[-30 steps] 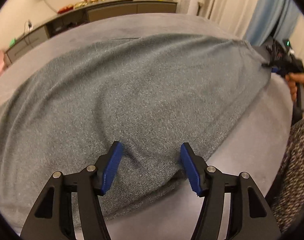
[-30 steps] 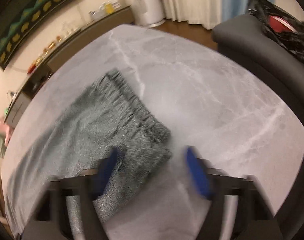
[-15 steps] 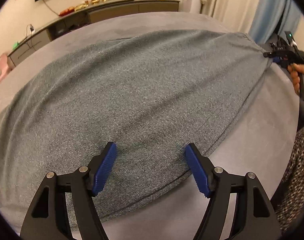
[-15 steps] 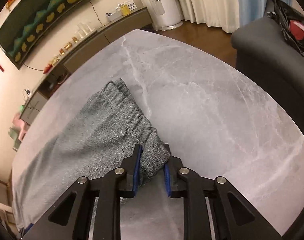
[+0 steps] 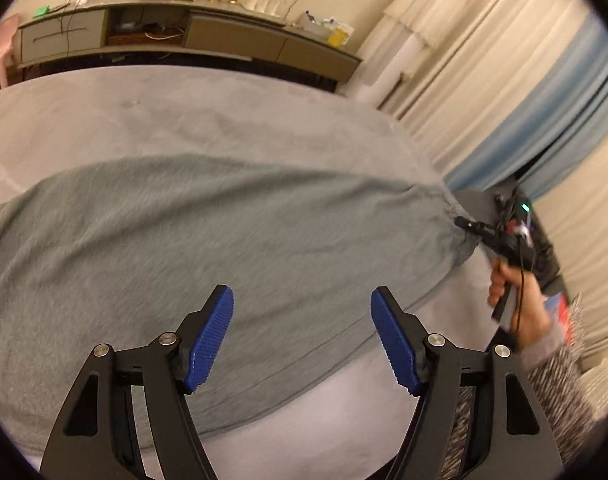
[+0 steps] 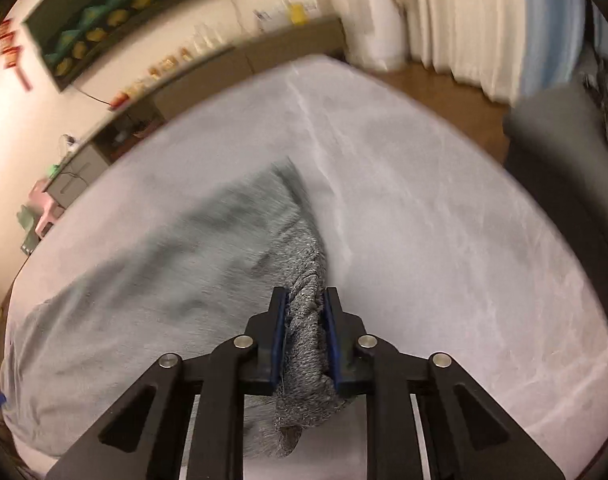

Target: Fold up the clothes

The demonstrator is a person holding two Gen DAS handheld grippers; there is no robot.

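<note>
A grey knit garment (image 5: 224, 220) lies spread on the pale marble table (image 5: 144, 112). In the left wrist view my left gripper (image 5: 302, 298) hangs open above the garment's near edge, with nothing between its blue pads. At the far right, my right gripper (image 5: 465, 225) pinches the garment's gathered end, with a hand (image 5: 515, 304) on its grip. In the right wrist view my right gripper (image 6: 305, 304) is closing, its pads pressing a bunched ribbed end of the garment (image 6: 184, 280). The cloth trails away to the left, blurred.
A long sideboard (image 5: 184, 36) with small items lines the back wall, and a pink chair (image 5: 0, 48) stands at its left end. Pale and blue curtains (image 5: 503, 80) hang to the right. A dark armchair (image 6: 563, 168) stands past the table's right edge. Bare marble (image 6: 443, 240) lies right of the garment.
My right gripper has shut on the garment's ribbed end, which now bunches up between the pads. My left gripper has opened wider, lifted off the cloth and rolled.
</note>
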